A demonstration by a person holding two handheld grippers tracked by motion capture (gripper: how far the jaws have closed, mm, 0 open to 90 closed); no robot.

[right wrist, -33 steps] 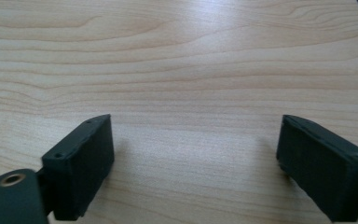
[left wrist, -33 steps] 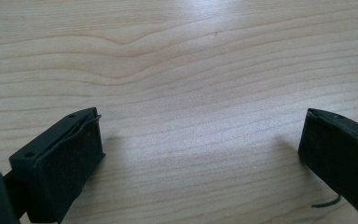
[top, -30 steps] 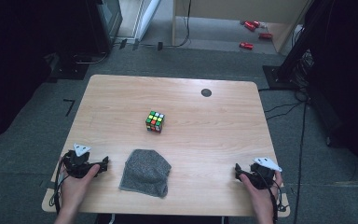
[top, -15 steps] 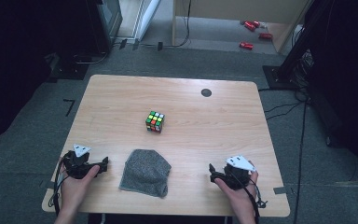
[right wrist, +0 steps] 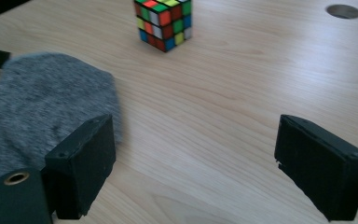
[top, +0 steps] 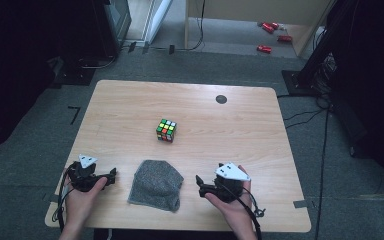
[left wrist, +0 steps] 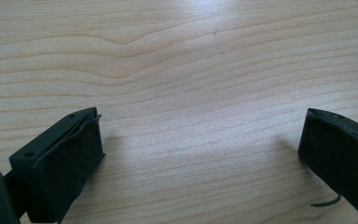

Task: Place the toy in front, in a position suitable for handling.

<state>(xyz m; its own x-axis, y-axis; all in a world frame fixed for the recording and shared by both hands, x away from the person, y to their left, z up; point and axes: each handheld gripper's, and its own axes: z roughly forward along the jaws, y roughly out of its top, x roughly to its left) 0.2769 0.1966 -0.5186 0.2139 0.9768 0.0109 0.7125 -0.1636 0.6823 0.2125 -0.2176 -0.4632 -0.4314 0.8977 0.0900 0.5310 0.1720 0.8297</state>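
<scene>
a: looking at the table [top: 130,105]: grey cloth [top: 156,184] lies at the near edge between both hands, right gripper [top: 200,184] just beside its right side, jaws wide, nothing in them.
b: left gripper [top: 113,175]?
a: just beside the cloth's left side, released, bare wood between its jaws.
b: hidden?
a: cloth's left part is cut off in the right gripper view. cube [top: 166,130] sits beyond, well apart.

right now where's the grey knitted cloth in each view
High view: the grey knitted cloth lies near the table's front edge, between the two grippers.
Left gripper view: not in it; bare wood between open jaws.
Right gripper view: the cloth lies at the left, partly behind the left jaw.
Shared landmark: the multicoloured puzzle cube beyond the cloth, in the high and right gripper views.
</scene>
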